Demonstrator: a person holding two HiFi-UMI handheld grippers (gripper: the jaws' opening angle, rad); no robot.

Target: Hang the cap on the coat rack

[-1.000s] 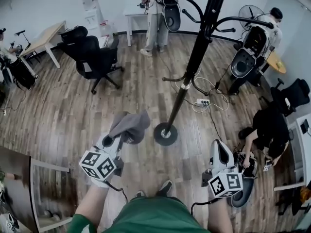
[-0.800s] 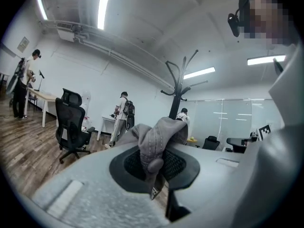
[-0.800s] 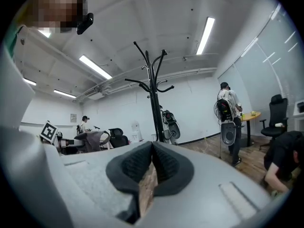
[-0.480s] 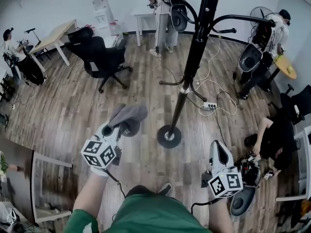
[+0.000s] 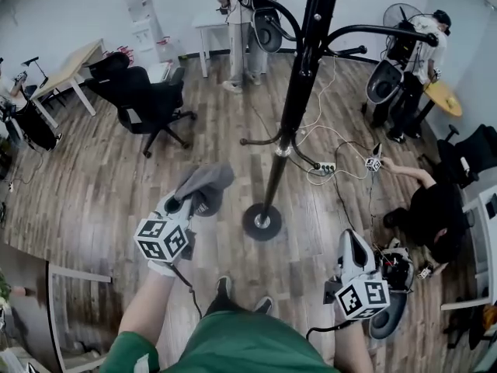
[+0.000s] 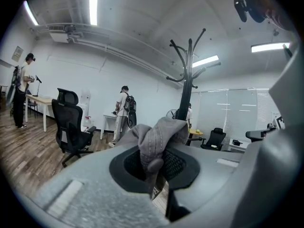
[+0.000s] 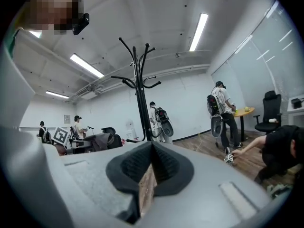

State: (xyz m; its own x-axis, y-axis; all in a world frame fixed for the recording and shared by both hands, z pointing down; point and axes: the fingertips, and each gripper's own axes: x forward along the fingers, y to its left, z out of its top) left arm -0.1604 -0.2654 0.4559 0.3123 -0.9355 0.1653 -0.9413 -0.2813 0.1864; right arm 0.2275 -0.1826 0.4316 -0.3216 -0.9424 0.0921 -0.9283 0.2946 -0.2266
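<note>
One cap (image 6: 160,136) between left fingers (image 6: 90,189)

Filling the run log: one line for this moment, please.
left tongs: shut on cap | right tongs: shut, empty | coat rack: ahead, cap not hung

The coat rack (image 5: 289,115) stands on the floor (image 5: 101,185) ahead of the person, its base between the left gripper (image 5: 183,203) and the right gripper (image 5: 353,243). The cap (image 5: 205,185) sits in the left gripper's jaws, just left of that base and apart from it. An office chair (image 5: 140,99) stands behind to the left, and a power strip (image 5: 324,166) lies right of the pole.
</note>
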